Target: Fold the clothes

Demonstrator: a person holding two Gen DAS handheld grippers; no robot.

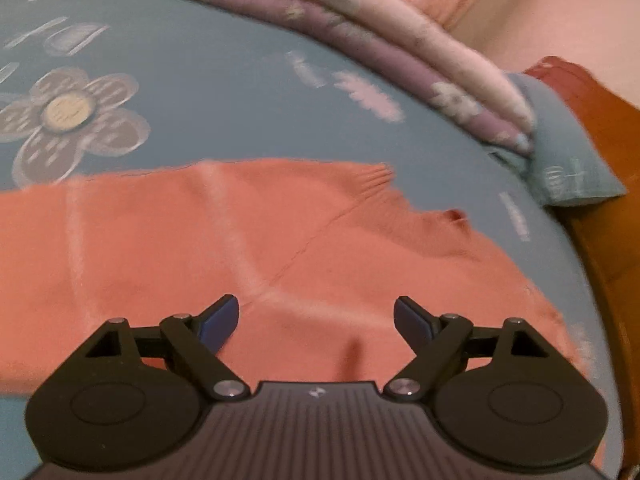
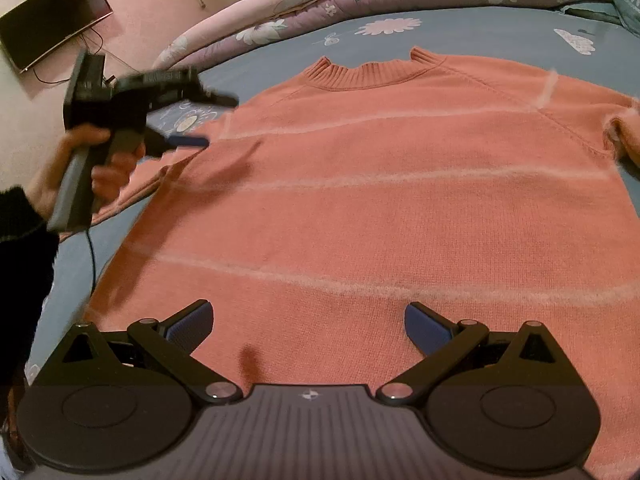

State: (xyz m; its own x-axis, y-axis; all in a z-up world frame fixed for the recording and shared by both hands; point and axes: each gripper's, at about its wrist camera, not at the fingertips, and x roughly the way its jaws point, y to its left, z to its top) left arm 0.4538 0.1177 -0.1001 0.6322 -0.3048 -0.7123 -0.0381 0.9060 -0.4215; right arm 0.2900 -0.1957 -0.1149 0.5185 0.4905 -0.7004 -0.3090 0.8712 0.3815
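Note:
A salmon-pink knitted sweater (image 2: 392,200) with thin pale stripes lies flat on the blue bed sheet (image 2: 480,36), its ribbed collar (image 2: 368,74) pointing to the far side. My right gripper (image 2: 308,326) hovers open over the sweater's lower body, nothing between its blue pads. My left gripper (image 1: 316,322) is open above the sweater (image 1: 200,240) near its shoulder seam. In the right wrist view the left gripper (image 2: 200,120) hangs over the sweater's left sleeve, held by a hand (image 2: 84,160). The right sleeve (image 2: 624,128) is bent at the frame's edge.
A rolled floral quilt (image 2: 320,4) lies along the far side of the bed. A blue pillow (image 1: 568,152) sits by the orange wooden bed frame (image 1: 608,184). A dark screen (image 2: 52,16) hangs on the pink wall. A cable (image 2: 93,256) trails from the left gripper.

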